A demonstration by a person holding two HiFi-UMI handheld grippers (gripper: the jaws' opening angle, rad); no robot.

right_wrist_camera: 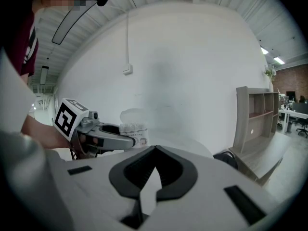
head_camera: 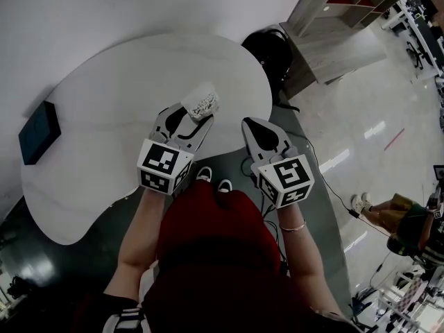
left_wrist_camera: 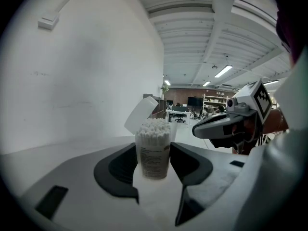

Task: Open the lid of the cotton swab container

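Observation:
A clear cotton swab container [head_camera: 201,103] packed with white swabs is held upright over the white table [head_camera: 104,116]. My left gripper [head_camera: 195,121] is shut on its lower body. In the left gripper view the container [left_wrist_camera: 154,150] stands between the jaws, and its white lid [left_wrist_camera: 142,113] is flipped up and back at the left. My right gripper [head_camera: 252,125] hangs to the right of the container, apart from it, shut with nothing in it. In the right gripper view the jaws [right_wrist_camera: 155,150] meet, and the container [right_wrist_camera: 134,131] shows at the left.
A dark teal box [head_camera: 38,132] lies near the table's left edge. Beyond the table's far right edge stand a black bag [head_camera: 267,50] and a wooden shelf unit [head_camera: 340,19]. A cable runs over the floor at the right, where another person's shoes [head_camera: 359,203] stand.

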